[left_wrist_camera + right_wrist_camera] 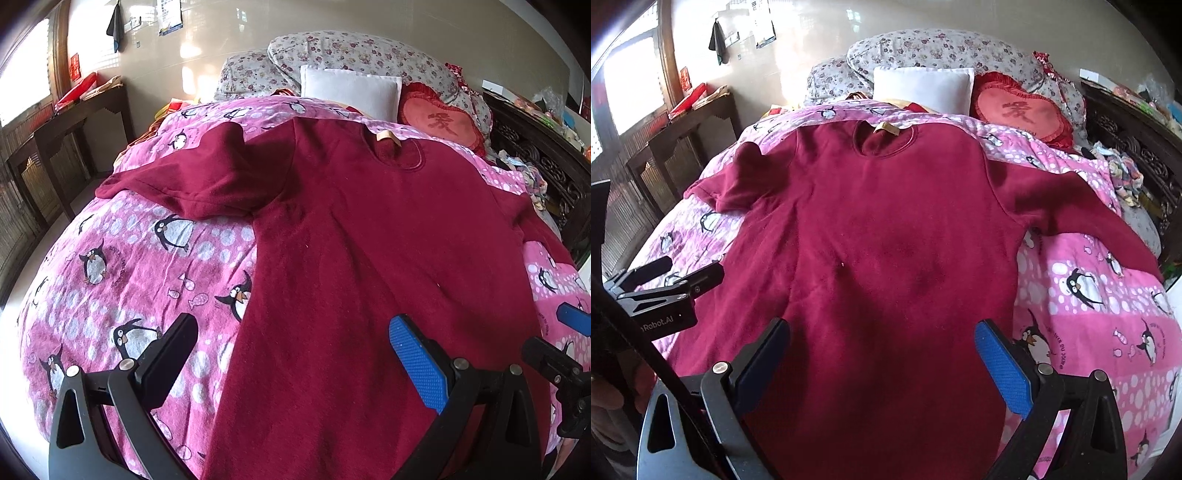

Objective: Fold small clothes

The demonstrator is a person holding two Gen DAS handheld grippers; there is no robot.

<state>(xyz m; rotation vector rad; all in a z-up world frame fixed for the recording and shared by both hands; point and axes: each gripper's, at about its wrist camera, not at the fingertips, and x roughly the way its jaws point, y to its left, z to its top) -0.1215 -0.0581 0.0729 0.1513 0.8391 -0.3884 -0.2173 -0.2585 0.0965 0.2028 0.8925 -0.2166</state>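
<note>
A dark red long-sleeved top (369,236) lies spread flat, front up, on a pink penguin-print quilt (129,266), its neck with a tan label (386,137) toward the pillows. Its left sleeve (177,184) lies bent out to the left. The top also shows in the right wrist view (886,240), where its right sleeve (1089,210) runs out to the right. My left gripper (291,332) is open and empty over the hem's left part. My right gripper (882,339) is open and empty over the hem's middle. Each gripper shows in the other's view, the right one (569,332) and the left one (683,273).
White pillow (351,92), red heart cushion (443,122) and floral bedding (351,51) lie at the head of the bed. A dark wooden table (66,125) stands to the left. A carved dark headboard with loose items (535,162) is to the right.
</note>
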